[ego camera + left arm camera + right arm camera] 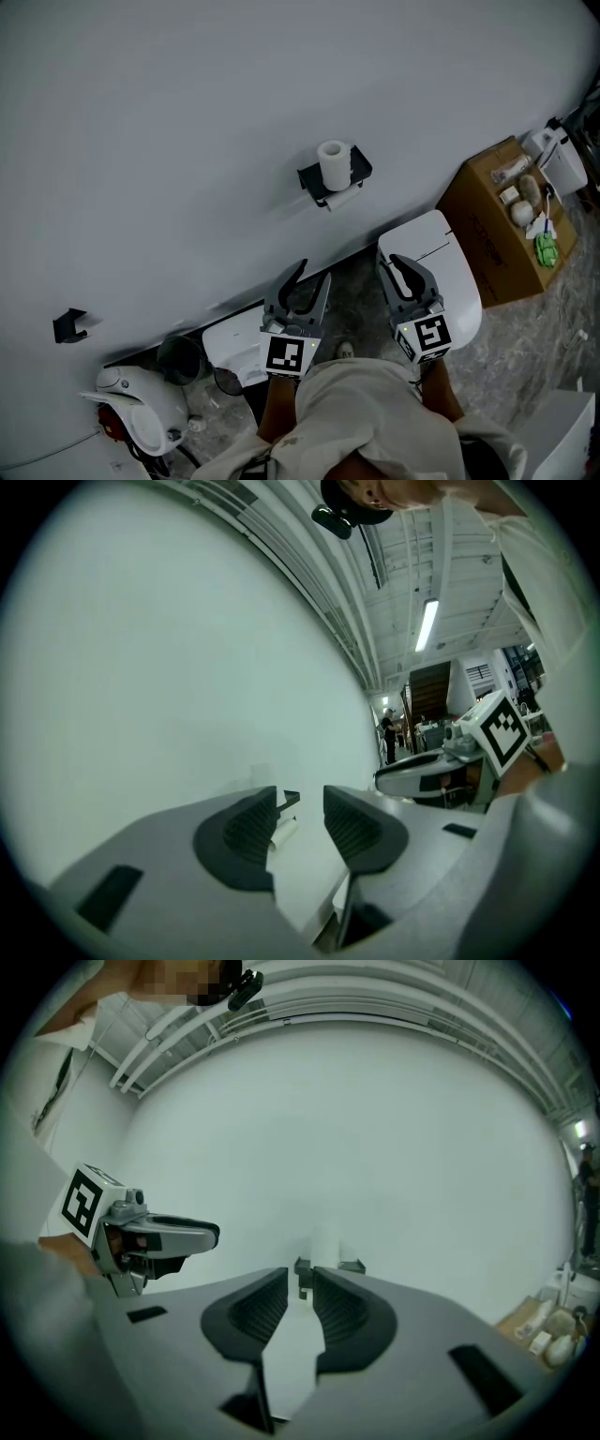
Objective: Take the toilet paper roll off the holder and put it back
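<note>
Where black bracket (309, 177) meets wall (187, 141), a white cylinder (333, 165) stands.

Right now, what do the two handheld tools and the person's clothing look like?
Both the left tool and right tool have grey bodies, two curved jaws with black ribbed pads, and a white cube printed with black square markers at the back. No cables show. The person wears a light-coloured top.

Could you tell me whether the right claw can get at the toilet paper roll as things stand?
Probably yes: open space lies between the right claw and the toilet paper roll on its holder, though its closed jaws must open first.
</note>
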Tool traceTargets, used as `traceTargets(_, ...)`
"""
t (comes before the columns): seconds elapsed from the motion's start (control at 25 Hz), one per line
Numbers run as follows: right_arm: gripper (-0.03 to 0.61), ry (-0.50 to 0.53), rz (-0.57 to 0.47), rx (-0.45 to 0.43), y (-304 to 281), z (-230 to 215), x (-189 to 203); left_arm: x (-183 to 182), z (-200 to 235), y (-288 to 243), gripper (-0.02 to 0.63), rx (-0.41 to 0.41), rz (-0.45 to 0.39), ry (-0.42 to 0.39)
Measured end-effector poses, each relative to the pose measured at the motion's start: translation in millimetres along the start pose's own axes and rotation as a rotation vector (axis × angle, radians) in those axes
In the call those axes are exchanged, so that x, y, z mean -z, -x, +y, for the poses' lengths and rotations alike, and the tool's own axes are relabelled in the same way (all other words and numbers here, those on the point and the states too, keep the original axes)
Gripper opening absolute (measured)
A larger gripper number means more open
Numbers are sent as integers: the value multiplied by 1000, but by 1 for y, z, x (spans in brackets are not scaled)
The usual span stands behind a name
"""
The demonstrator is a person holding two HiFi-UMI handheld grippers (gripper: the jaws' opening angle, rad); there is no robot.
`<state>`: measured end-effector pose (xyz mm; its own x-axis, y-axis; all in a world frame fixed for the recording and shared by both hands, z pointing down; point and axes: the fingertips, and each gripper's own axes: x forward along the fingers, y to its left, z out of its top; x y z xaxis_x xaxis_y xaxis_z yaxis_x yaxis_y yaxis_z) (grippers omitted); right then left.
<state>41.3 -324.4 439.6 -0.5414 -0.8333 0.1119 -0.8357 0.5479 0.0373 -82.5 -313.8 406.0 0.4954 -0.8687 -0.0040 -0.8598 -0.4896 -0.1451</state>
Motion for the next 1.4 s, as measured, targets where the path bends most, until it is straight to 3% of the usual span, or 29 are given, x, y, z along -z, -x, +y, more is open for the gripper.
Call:
traceTargets(0.6,78,6,21,10,-44,-19,-1,6,30,-42,158,15,-16,31)
traceTargets(0.72,78,-2,15,3,-52,-23,1,12,33,-48,160,13,12,33)
traceTargets(1.4,78,0,3,-125,-107,-74,-7,15,51,-114,170,-85,33,42)
